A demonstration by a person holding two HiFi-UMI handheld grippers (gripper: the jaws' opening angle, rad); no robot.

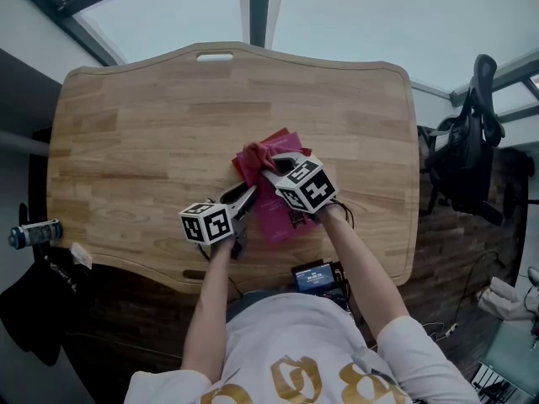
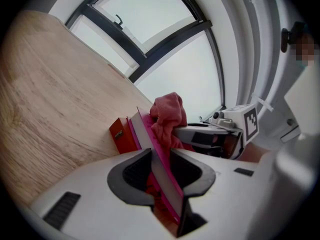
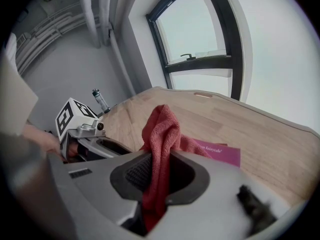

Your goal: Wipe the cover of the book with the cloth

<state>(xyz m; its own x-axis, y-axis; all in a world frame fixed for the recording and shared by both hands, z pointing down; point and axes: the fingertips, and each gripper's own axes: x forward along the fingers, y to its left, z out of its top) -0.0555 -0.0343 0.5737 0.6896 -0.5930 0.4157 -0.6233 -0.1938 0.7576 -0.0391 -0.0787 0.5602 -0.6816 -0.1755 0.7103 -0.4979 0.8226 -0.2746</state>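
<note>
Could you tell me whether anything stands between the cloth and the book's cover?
Nothing visible does: the cloth, held in the right gripper, lies against the cover of the book. The left gripper clamps its near edge.

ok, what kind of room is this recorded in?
Likely an office or lab workspace: a large wooden desk beside tall dark-framed windows, a black office chair off to the right, and exposed pipes in the background.
</note>
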